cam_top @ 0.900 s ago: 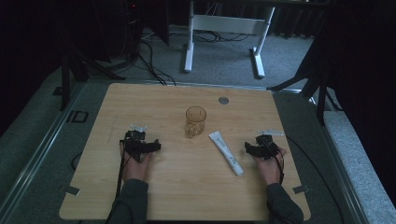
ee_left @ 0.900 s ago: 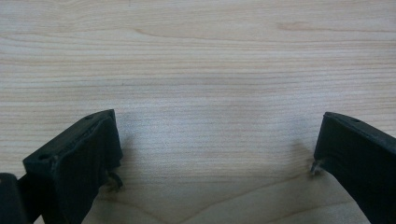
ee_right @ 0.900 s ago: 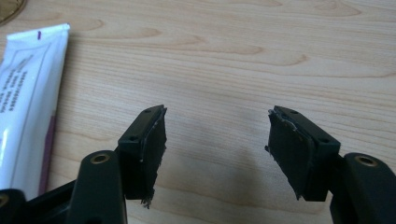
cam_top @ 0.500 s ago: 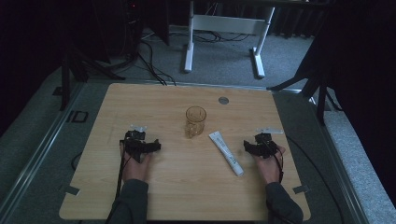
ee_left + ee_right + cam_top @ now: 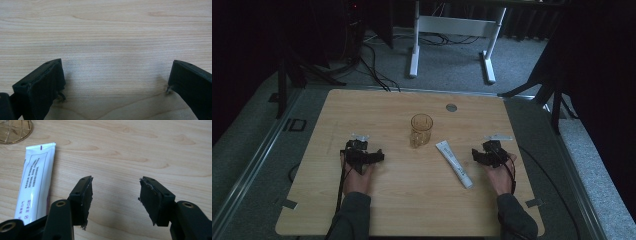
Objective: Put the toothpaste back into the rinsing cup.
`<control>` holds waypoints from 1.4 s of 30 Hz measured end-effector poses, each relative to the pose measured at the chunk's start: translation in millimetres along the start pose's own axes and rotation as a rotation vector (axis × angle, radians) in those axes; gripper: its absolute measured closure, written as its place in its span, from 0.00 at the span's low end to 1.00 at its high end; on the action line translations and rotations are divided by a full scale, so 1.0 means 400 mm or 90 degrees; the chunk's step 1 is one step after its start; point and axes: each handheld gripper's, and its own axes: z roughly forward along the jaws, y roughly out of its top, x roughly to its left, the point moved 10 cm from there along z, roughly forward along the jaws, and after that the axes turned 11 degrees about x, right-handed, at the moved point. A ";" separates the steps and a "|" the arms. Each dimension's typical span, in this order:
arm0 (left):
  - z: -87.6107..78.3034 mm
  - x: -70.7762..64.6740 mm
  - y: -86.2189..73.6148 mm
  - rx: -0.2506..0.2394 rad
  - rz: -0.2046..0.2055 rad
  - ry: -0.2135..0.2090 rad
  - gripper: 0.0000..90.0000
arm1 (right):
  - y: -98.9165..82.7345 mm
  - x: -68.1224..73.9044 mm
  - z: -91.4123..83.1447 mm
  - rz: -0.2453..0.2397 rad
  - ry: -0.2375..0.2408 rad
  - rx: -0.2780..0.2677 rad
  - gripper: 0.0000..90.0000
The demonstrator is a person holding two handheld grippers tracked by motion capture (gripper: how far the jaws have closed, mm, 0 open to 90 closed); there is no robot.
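A white tube (image 5: 454, 164) lies flat on the wooden table (image 5: 387, 107), slanting from near the glass toward the front right; in the right gripper view the white tube (image 5: 35, 184) lies just left of the jaws. A clear amber glass cup (image 5: 421, 130) stands upright at the table's middle; its base shows as the glass cup (image 5: 13, 130). My right gripper (image 5: 478, 154) rests low over the table just right of the tube, open with bare wood between its jaws (image 5: 115, 195). My left gripper (image 5: 373, 156) sits at the left, open over bare wood (image 5: 116, 82).
A small grey round disc (image 5: 451, 107) is set in the table near its far edge. A white frame stand (image 5: 452, 30) and cables lie on the floor beyond the table. Metal rails run along the table's left and right sides.
My right gripper has shifted slightly to the left, closer to the tube. The left gripper, the tube and the cup have not moved.
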 end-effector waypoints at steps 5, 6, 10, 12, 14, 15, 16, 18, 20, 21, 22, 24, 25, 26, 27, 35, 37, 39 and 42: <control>0.000 0.000 0.000 0.000 0.000 0.000 0.00 | 0.009 0.005 -0.015 -0.011 -0.007 0.002 0.48; 0.000 0.000 0.000 0.000 0.000 0.000 0.00 | 0.010 0.006 -0.017 -0.014 -0.007 0.004 0.48; 0.000 0.000 0.000 0.000 0.000 0.000 0.00 | 0.011 0.014 -0.020 -0.022 0.002 0.021 0.49; 0.000 -0.001 0.000 0.000 0.000 0.000 0.00 | 0.012 0.019 -0.022 -0.026 0.005 0.025 0.49; -0.001 -0.001 -0.001 0.000 0.001 0.000 0.00 | 0.015 0.025 -0.025 -0.034 0.007 0.026 0.49; -0.001 -0.001 -0.001 0.000 0.001 0.000 0.00 | 0.015 0.029 -0.027 -0.035 0.010 0.028 0.49; -0.001 -0.001 -0.001 0.000 0.001 0.000 0.00 | 0.015 0.033 -0.029 -0.040 0.010 0.029 0.50; -0.001 -0.001 -0.001 0.000 0.001 0.000 0.00 | 0.018 0.040 -0.033 -0.044 0.013 0.030 0.50; -0.001 -0.001 -0.001 0.000 0.001 0.000 0.00 | 0.021 0.045 -0.038 -0.045 0.018 0.030 0.51; -0.001 -0.001 -0.001 0.000 0.001 0.000 0.00 | 0.024 0.048 -0.041 -0.045 0.020 0.029 0.51; -0.001 -0.001 -0.001 0.000 0.001 0.000 0.00 | 0.025 0.050 -0.043 -0.046 0.022 0.031 0.52; -0.001 -0.001 -0.001 0.000 0.001 0.000 0.00 | 0.027 0.055 -0.045 -0.044 0.026 0.036 0.52; -0.001 -0.001 -0.001 0.000 0.001 0.000 0.00 | 0.027 0.057 -0.046 -0.046 0.028 0.040 0.52; 0.000 -0.001 -0.001 0.000 0.001 0.000 0.00 | 0.027 0.059 -0.046 -0.047 0.030 0.043 0.52; -0.001 -0.001 -0.001 0.000 0.001 0.000 0.00 | 0.028 0.062 -0.046 -0.048 0.032 0.046 0.52; -0.001 -0.001 -0.001 0.000 0.001 0.000 0.00 | 0.041 0.076 -0.058 -0.062 0.036 0.059 0.54; -0.001 -0.001 -0.001 0.000 0.001 0.000 0.00 | 0.044 0.081 -0.062 -0.062 0.040 0.064 0.54; -0.001 -0.001 -0.001 0.000 0.001 0.000 0.00 | 0.048 0.089 -0.063 -0.064 0.049 0.066 0.54; -0.001 -0.001 -0.001 0.000 0.001 0.000 0.00 | 0.051 0.108 -0.062 -0.071 0.072 0.077 0.54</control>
